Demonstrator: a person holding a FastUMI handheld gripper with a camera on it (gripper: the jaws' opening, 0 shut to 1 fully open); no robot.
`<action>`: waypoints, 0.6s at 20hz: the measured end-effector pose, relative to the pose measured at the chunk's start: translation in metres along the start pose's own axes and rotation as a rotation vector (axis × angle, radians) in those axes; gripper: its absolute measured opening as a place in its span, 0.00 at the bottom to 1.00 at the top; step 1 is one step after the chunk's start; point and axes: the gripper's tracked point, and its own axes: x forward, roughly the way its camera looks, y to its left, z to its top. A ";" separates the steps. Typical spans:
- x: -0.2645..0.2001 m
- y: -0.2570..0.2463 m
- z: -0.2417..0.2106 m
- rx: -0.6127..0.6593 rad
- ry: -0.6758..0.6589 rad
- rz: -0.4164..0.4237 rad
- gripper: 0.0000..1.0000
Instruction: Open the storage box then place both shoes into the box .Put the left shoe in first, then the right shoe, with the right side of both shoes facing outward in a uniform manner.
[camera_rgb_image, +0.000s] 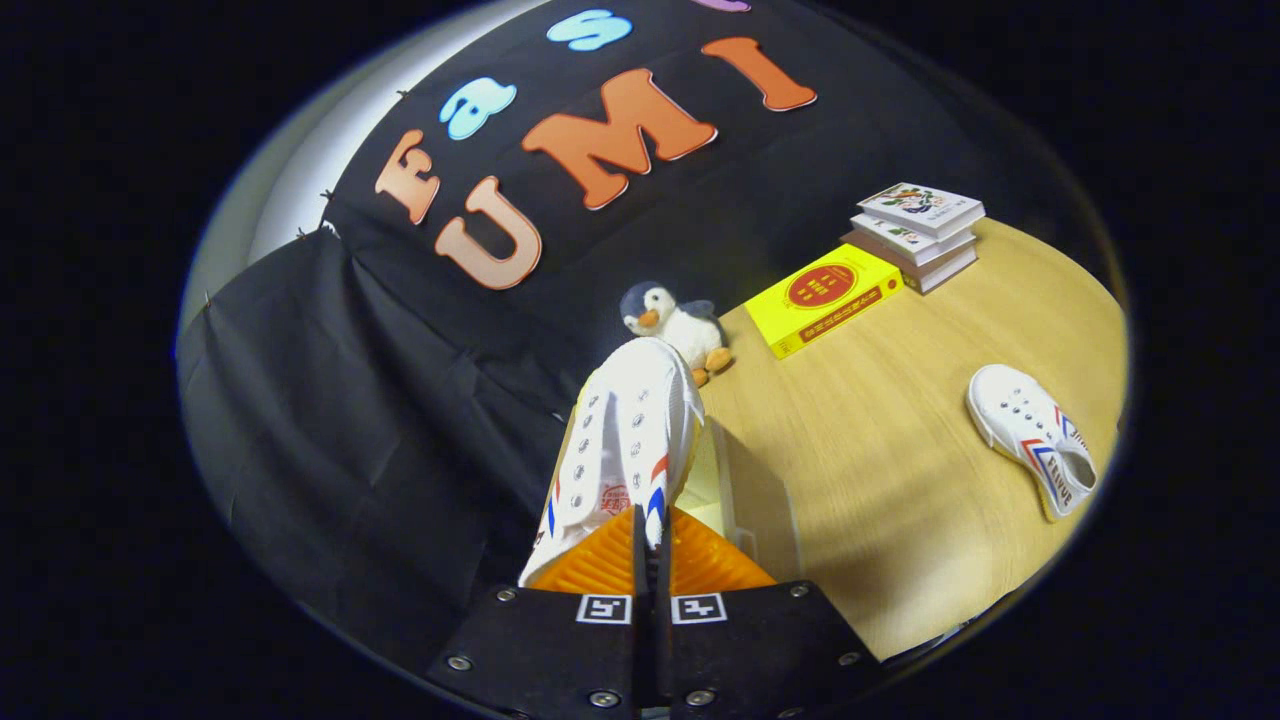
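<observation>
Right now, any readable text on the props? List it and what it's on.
None reads surely.
yellow book: red emblem, too small.
book stack: cover print too small.
loose shoe: side lettering blurred.
held shoe, clamped in the gripper: red tongue stamp blurred.

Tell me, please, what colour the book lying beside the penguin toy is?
Bright yellow with a red round emblem on its cover, shown clearly in the gripper view.
</observation>
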 end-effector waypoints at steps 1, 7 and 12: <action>0.008 0.007 -0.012 -0.009 0.023 -0.004 0.00; 0.036 0.027 -0.066 -0.045 0.117 -0.048 0.00; 0.052 0.021 -0.090 -0.069 0.165 -0.117 0.01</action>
